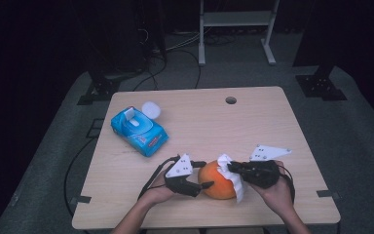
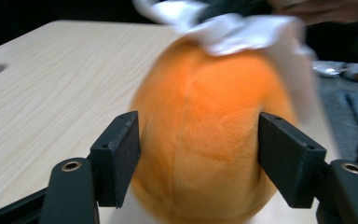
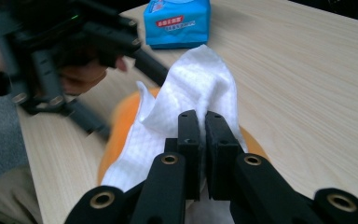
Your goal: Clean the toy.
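An orange fuzzy ball (image 1: 216, 185) rests on the wooden table (image 1: 253, 122) near its front edge. My left gripper (image 1: 203, 175) reaches it from the left. In the left gripper view its black pads (image 2: 121, 156) sit against both sides of the ball (image 2: 200, 140). My right gripper (image 1: 234, 169) comes in from the right, shut on a white wipe (image 1: 233, 180) that drapes over the ball's top and right side. In the right gripper view the jaws (image 3: 204, 119) pinch the wipe (image 3: 196, 88), with the ball (image 3: 121, 126) beneath it.
A blue pack of wipes (image 1: 139, 129) lies at the left of the table, a small white round thing (image 1: 151, 109) just behind it. A cable hole (image 1: 231, 100) sits near the far edge. Beyond the table stand dark equipment legs and a white frame (image 1: 236, 29).
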